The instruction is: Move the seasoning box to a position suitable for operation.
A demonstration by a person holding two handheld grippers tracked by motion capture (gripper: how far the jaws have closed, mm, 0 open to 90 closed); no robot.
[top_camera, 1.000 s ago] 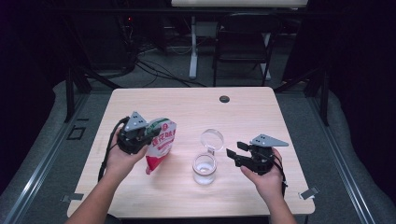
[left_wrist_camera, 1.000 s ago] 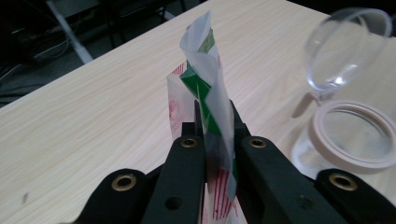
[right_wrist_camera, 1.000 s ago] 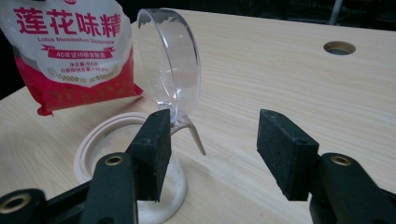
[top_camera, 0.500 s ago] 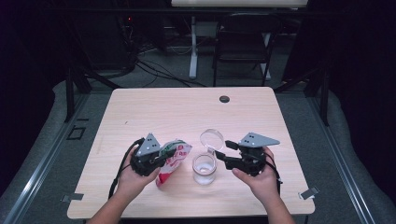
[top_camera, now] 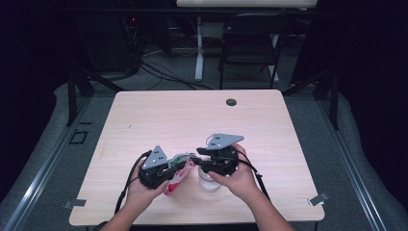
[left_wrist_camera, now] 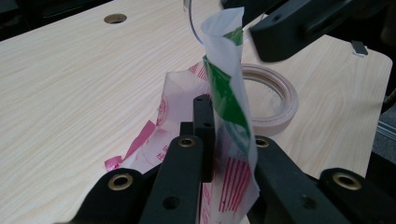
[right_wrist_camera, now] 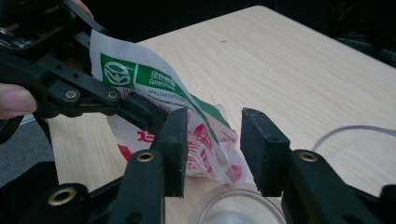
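Left tongs (left_wrist_camera: 212, 140) pinch crinkly pouch (left_wrist_camera: 224, 93) (thin plastic).

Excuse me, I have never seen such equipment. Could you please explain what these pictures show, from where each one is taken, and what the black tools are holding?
A person sits at a wooden table and holds a hand tool in each hand. Each tool has two black jaws that pinch.

The high view comes from a fixed camera above. There you see the left gripper and the right gripper close together. The other two pictures come from small cameras riding on each tool, looking along its jaws.

The left gripper is shut on a white plastic bag with red and green printing. The right gripper's jaws have just been closing around the bag's corner, but a gap remains on the right side.

A clear round jar stands below them, its rim visible in the left gripper view.
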